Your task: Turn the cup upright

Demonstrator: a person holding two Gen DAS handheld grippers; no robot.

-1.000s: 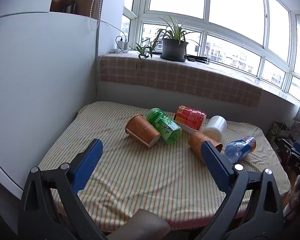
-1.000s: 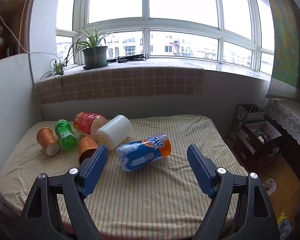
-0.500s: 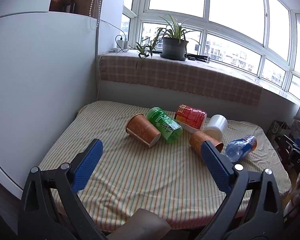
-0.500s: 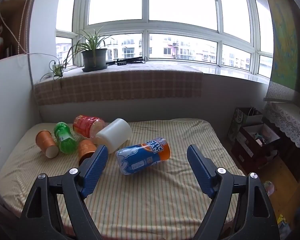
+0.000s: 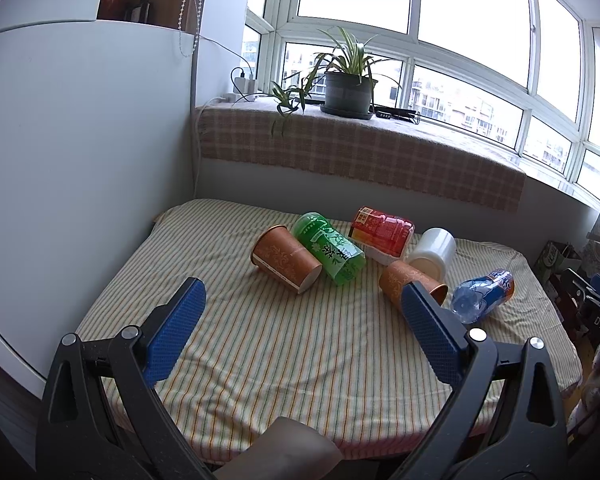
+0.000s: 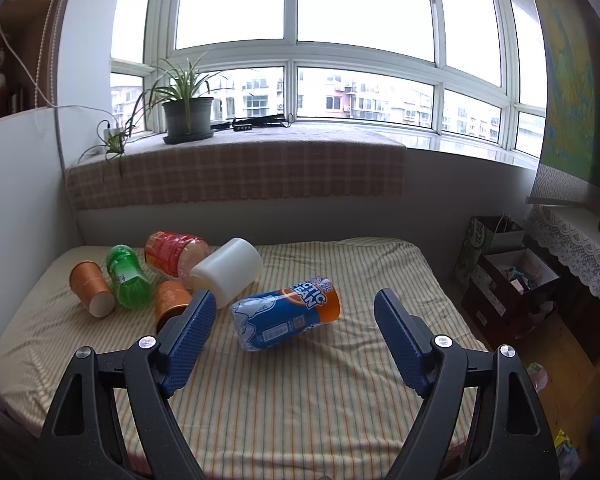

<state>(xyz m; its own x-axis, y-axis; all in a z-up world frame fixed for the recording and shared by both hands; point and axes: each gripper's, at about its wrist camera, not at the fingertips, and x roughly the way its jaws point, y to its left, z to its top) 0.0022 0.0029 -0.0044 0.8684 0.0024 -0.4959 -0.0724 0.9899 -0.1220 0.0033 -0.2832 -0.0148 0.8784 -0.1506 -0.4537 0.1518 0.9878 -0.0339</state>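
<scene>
So we've got both tools hovering over the striped-cloth desk (image 5: 284, 344), neither touching anything. Our left tool (image 5: 300, 300) is spread wide with nothing between its blue pads, and our right tool (image 6: 290, 312) is just as released and empty.

The cups are all lying on their sides. The brown patterned paper cup (image 5: 286, 259) lies near the far left, mouth pointing toward us, touching the green plastic bottle (image 5: 330, 248) beside it. A second brown paper cup (image 5: 406, 282) lies further right, partly hidden behind the left tool's right finger, just in front of the white plastic cup (image 5: 434, 248). The red-labelled bottle (image 5: 382, 227) lies behind those, and the blue and orange drink bottle (image 6: 286, 318) lies tipped over between the right tool's fingers in its view
</scene>
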